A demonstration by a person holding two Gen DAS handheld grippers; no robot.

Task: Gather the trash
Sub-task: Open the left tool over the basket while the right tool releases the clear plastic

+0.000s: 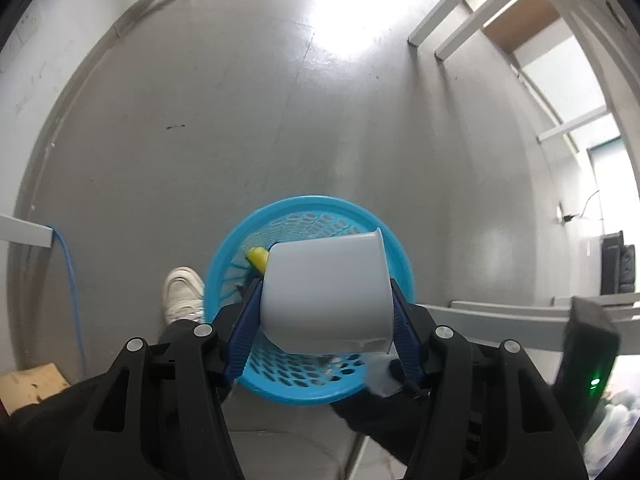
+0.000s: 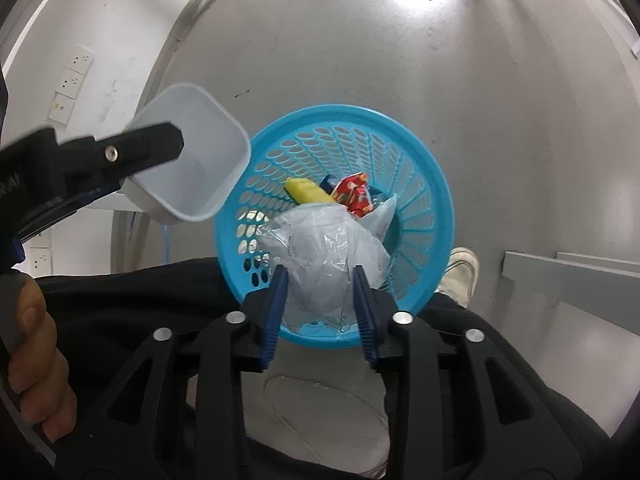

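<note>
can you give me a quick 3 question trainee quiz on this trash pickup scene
1. True or false: the left gripper holds a white cup.
2. What lies between the right gripper pads? A) clear plastic bag B) yellow item C) nothing
3. What colour is the basket that holds the trash?

Key: 1 true; 2 A; 3 blue
</note>
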